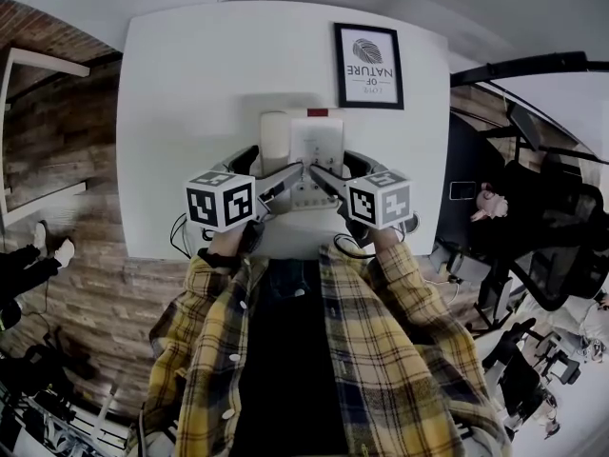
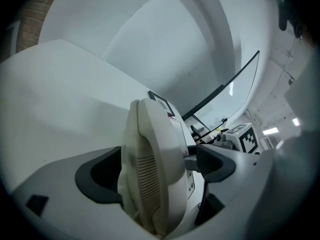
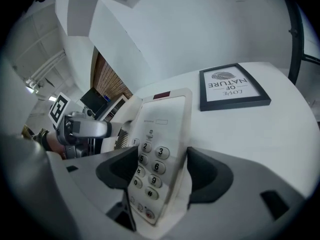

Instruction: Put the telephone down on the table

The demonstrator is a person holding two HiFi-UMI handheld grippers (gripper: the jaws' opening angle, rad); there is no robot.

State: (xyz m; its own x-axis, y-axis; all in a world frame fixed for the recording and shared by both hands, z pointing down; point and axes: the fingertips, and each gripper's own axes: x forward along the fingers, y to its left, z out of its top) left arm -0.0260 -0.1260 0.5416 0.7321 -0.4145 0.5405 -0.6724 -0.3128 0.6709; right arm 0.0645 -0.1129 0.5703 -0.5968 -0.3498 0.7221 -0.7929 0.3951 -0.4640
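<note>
At the table's [image 1: 190, 112] near edge, telephone [image 1: 303, 146] clamped from both sides, left gripper [image 1: 284, 180] on handset side, right gripper [image 1: 324, 181] on keypad side, fingers [image 3: 210, 174] closed on it, framed print [image 1: 368, 65] beyond.

- And here's the white table [image 1: 190, 112], a plain top with rounded corners that fills the middle of the head view.
- A framed picture [image 1: 368, 65] lies flat on it towards the far right, black frame, with a fingerprint print and the words "LOVE OF NATURE".
- The cream telephone [image 1: 314, 150] sits over the near middle, close to the frame. Whether its base touches the top, I can't tell.
</note>
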